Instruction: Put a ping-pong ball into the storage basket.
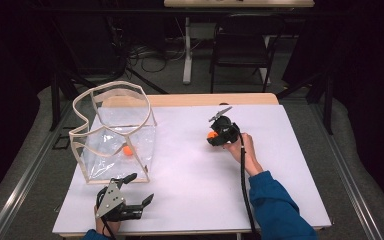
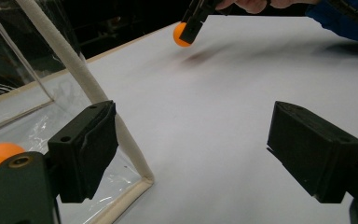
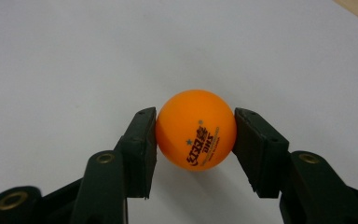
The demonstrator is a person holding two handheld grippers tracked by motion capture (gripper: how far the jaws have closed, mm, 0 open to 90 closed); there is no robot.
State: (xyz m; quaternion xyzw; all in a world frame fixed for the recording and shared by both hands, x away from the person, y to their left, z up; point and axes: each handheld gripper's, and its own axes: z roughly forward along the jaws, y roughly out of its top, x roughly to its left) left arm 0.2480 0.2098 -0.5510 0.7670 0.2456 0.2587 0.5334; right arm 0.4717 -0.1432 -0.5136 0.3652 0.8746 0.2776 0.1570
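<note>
White sheeting is covering the table (image 1: pixel 190 175), with dark curtains standing around it. Right of centre, the right gripper (image 3: pixel 196 135) is clamping its fingers (image 3: pixel 140 149) on an orange ball (image 3: pixel 196 129). Being round, the ball is showing no long axis; its printed logo is running diagonally, facing the gripper's camera. Near the front edge, the left gripper (image 1: pixel 139 189) is holding its fingers wide and empty beside a clear bag (image 1: pixel 115 135) containing another orange ball (image 1: pixel 127 150).

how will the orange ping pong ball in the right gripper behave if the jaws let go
The round orange ping pong ball would probably roll on the flat white table. It is likely light. The right gripper touches only its curved sides, so it might slip.
</note>
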